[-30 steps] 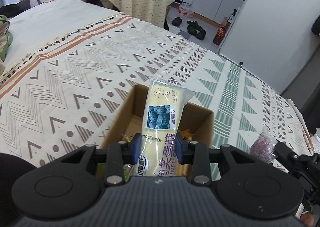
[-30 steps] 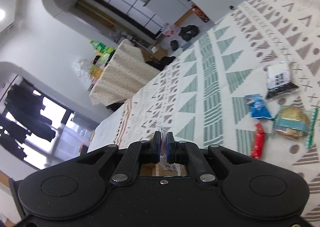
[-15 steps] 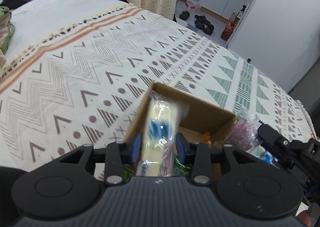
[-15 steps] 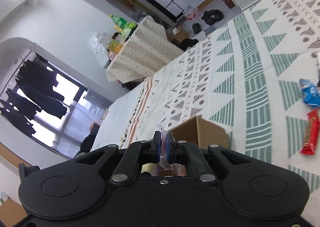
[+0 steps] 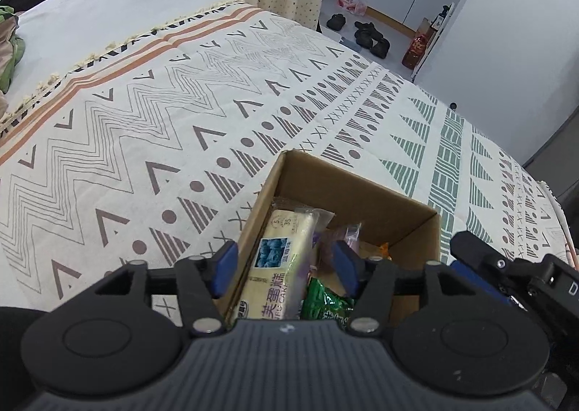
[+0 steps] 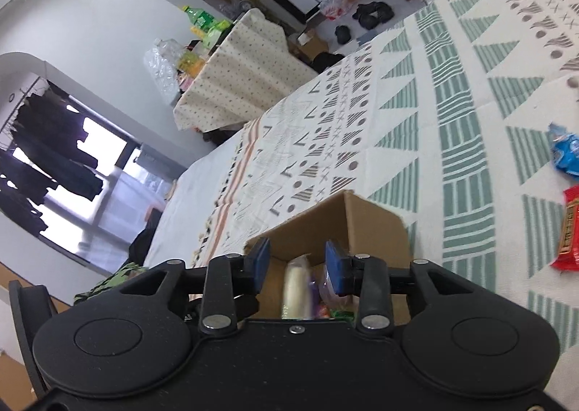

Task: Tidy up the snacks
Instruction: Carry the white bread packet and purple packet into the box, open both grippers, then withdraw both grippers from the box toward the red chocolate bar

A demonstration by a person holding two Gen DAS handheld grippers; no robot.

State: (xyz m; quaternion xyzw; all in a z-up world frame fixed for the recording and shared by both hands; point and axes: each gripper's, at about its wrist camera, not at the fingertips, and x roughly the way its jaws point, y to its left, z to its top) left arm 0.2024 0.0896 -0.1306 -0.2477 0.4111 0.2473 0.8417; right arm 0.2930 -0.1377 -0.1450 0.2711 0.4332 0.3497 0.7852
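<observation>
Fingers first: we see the left gripper with its blue pads spread wide, clamping nothing, and the cake packet lies between them but free, leaning against the near wall inside the cardboard box. A green packet sits just beside it in the box. Our right gripper also has its pads well apart above the same box, where the pale cake packet shows end-on, blurred. The box rests on the patterned bedspread. Farther out on that bedspread we make out a blue snack packet and a red snack bar, near each other and well apart from the box.
</observation>
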